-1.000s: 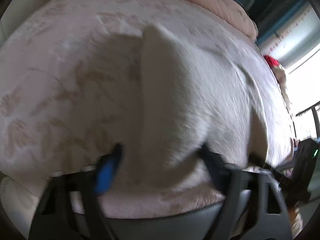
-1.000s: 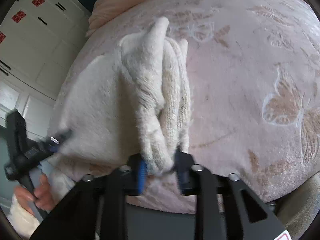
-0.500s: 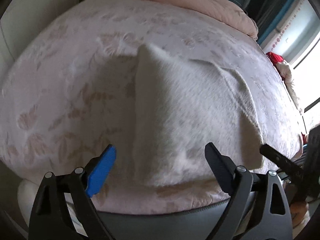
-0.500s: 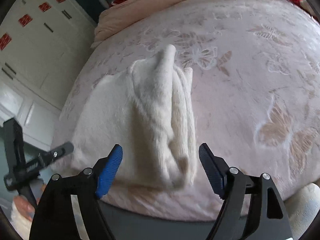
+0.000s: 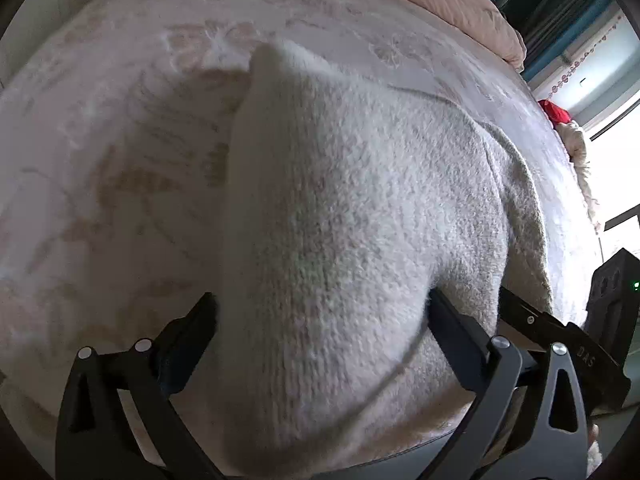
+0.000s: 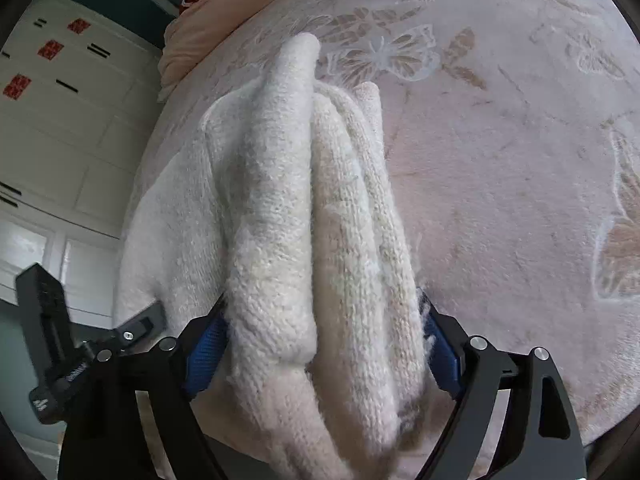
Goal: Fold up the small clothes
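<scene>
Sweater [image 6: 280,208] lies folded on the bed [image 6: 500,160], its right edge bunched. Both grippers' fingers [image 5: 452,320] [image 6: 440,336] are spreading, straddling it without pinching. Smoothing likely remains.

Home bedroom, patterned bedspread [image 6: 500,160], white wardrobe [image 6: 60,120]

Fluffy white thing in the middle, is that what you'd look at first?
Yes: a fluffy cream knitted garment lies bunched into thick folds on a pink bedspread with butterfly patterns. The right gripper is opening, its blue pads either side of the folds. In the left wrist view, the left gripper, also opening, straddles the garment's flatter side.
</scene>
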Available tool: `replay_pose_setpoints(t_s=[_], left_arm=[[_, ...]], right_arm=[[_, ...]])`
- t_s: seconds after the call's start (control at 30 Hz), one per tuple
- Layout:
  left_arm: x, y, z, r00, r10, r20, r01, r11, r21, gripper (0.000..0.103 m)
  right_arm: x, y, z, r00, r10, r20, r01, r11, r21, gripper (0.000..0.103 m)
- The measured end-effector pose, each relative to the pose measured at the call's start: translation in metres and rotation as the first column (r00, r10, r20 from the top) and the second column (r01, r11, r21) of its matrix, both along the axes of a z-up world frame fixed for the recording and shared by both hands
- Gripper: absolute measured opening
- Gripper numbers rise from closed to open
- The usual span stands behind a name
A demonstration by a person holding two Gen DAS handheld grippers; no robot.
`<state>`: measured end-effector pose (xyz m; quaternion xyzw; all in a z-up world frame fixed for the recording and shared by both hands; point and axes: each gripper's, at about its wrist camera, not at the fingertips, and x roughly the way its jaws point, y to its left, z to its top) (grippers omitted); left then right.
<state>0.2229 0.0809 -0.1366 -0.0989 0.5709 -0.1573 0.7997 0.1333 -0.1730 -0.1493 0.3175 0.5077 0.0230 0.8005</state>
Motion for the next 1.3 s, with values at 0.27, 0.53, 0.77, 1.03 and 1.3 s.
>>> replay_pose_setpoints(t_s=[0.27, 0.53, 0.77, 1.03, 1.3], left_arm=[[0.005, 0.010, 0.009, 0.997, -0.023, -0.070, 0.010, 0.983, -0.182, 0.052], [-0.012, 0.042, 0.149, 0.983, -0.035, 0.179, 0.083, 0.960, -0.267, 0.048], [-0.027, 0.069, 0.211, 0.931, -0.058, 0.360, 0.124, 0.979, -0.163, 0.064], [-0.006, 0.100, 0.039, 0.994, 0.044, 0.099, -0.045, 0.999, 0.012, 0.072], [0.010, 0.125, 0.017, 0.990, 0.140, 0.026, -0.132, 0.969, -0.208, 0.087]], right_arm=[[0.011, 0.001, 0.021, 0.999, 0.024, 0.044, -0.026, 0.999, 0.047, 0.036], [-0.005, 0.034, 0.186, 0.923, 0.132, 0.361, -0.085, 0.986, -0.141, 0.034], [-0.011, 0.059, 0.215, 0.879, 0.163, 0.447, -0.105, 0.983, -0.152, 0.045], [-0.009, 0.043, 0.043, 0.993, 0.029, 0.112, -0.022, 0.998, -0.065, 0.053], [0.046, 0.041, 0.009, 0.998, 0.052, 0.029, -0.052, 0.998, 0.028, 0.078]])
